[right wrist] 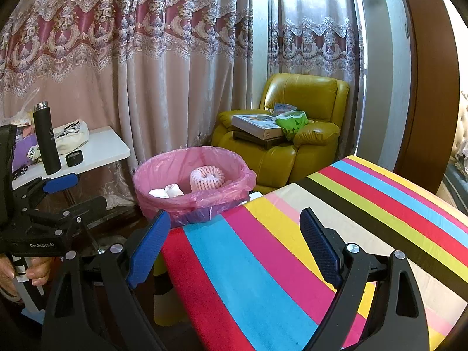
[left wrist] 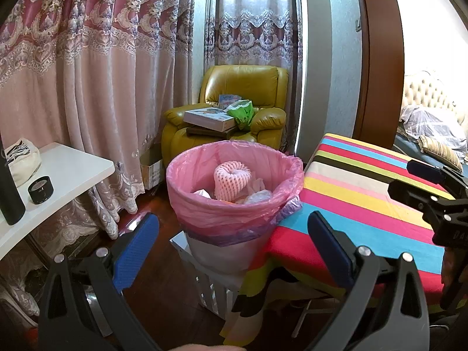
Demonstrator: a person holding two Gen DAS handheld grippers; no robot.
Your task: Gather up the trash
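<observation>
A bin lined with a pink bag [left wrist: 234, 201] [right wrist: 193, 187] stands on a white stool beside the striped table. Inside it lie a pink foam fruit net [left wrist: 232, 180] [right wrist: 207, 177] and crumpled white paper [right wrist: 168, 190]. My left gripper [left wrist: 234, 239] is open and empty, held just in front of the bin. My right gripper [right wrist: 235, 234] is open too, hovering over the striped tablecloth [right wrist: 292, 248] with nothing between its fingers. The right gripper also shows at the right edge of the left wrist view [left wrist: 438, 193], and the left gripper at the left edge of the right wrist view [right wrist: 49, 199].
A white side table [left wrist: 70, 169] [right wrist: 99, 149] at the left holds a black flask [right wrist: 46, 139], a black tape roll [left wrist: 40, 189] and a cloth bag [right wrist: 70, 136]. A yellow armchair [left wrist: 231, 111] with boxes stands behind the bin. Curtains hang along the back. A hand [right wrist: 32, 269] grips the left tool.
</observation>
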